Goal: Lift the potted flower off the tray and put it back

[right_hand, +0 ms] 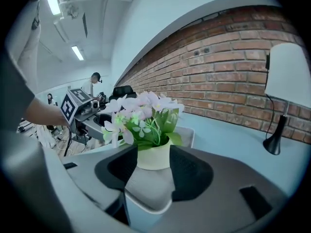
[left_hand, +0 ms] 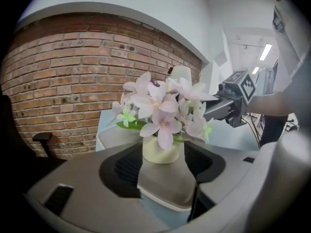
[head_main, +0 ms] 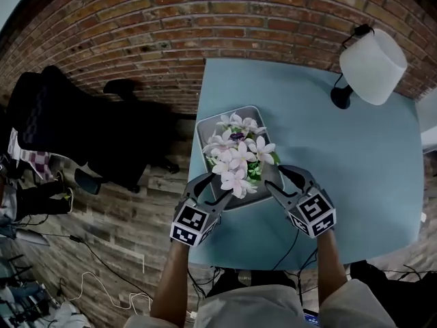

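Potted flower (head_main: 237, 157) not yet lifted. Nearest, the left tongs (head_main: 212, 188) and right tongs (head_main: 278, 180) are spread and pinch nothing, each at a near corner of the tray (head_main: 207, 132). Beyond them the pot sits on that tray, by the bench's (head_main: 341, 149) left edge. Gripping, lifting and replacing all seem still to come.

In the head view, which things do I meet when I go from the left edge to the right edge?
From the left: black office chair → left gripper → pink-and-white potted flower → right gripper → white-shaded table lamp.
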A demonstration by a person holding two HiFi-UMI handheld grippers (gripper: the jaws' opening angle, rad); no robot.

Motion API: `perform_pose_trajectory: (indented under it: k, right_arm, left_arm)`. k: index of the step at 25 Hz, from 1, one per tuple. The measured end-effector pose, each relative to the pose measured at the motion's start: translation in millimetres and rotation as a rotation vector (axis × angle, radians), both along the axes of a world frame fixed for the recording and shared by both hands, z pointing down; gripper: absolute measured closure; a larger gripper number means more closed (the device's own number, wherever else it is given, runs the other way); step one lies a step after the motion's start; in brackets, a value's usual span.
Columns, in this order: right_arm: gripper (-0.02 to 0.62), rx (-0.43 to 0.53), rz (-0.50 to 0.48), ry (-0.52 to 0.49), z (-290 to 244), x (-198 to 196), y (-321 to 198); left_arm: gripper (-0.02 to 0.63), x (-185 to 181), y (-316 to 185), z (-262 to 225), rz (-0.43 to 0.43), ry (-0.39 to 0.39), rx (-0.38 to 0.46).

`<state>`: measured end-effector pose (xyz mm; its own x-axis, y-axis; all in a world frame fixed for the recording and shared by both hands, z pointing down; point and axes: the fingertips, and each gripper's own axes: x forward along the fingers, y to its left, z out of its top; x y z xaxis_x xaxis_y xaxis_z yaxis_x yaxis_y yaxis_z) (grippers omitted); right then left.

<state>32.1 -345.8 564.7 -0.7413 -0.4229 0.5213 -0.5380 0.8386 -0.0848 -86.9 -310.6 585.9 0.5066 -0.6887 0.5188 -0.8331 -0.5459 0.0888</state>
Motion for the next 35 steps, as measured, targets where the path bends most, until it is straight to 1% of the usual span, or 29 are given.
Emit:
perform_pose_trajectory:
  k: [3,5,8,11,14,16,18,21,24,27,29,35]
  right_arm:
    - [0.34,-0.015,-0.063,0.0,13.5,-8.8,-7.4]
    - [0.329,-0.017,-0.129,0.003,22.4,-16.0,-10.7]
    - [0.284,-0.022,-0.221,0.006,38.0,-21.6,-13.4]
    - [0.231,-0.01,-0.27,0.008,47.4,-25.7,-19.6]
    - [0.19,0.016,-0.318,0.02,54.3,-34.2,-23.8]
    - [0.181,0.02,-0.356,0.025,59.8,-39.6,-23.2]
    - [0.179,0.018,-0.385,0.036,65.9,-43.5,-22.2]
    - [0.179,0.024,-0.394,0.056,72.9,-47.7,-24.2]
    - [0.178,0.02,-0.385,0.041,74.3,-48.7,-26.5]
    - [0.179,0.018,-0.375,0.023,75.1,-49.6,-26.1]
    - [0.181,0.014,-0.358,0.011,75.3,-50.0,-25.6]
    - [0.183,-0.005,-0.316,-0.023,73.9,-52.1,-25.3]
  left_arm:
    - [0.3,4.0,-6.4,12.7,0.032,0.005,-0.017]
    - [0.265,7.6,-11.6,20.1,0.07,0.028,-0.027]
    - [0.234,10.8,-17.6,33.0,0.109,0.042,-0.04]
    - [0.208,9.1,-25.0,41.3,0.117,0.048,-0.043]
    - [0.155,10.2,-30.4,46.3,0.132,0.071,-0.058]
    - [0.153,13.9,-33.4,48.7,0.148,0.086,-0.062]
    - [0.154,16.4,-35.9,52.3,0.157,0.083,-0.066]
    - [0.153,17.4,-38.0,56.6,0.167,0.072,-0.071]
    - [0.152,20.2,-39.5,58.4,0.167,0.071,-0.07]
    - [0.155,22.2,-40.3,62.5,0.161,0.027,-0.074]
    - [0.17,24.5,-41.1,63.7,0.159,0.004,-0.064]
    - [0.186,26.2,-42.7,60.7,0.141,-0.001,-0.041]
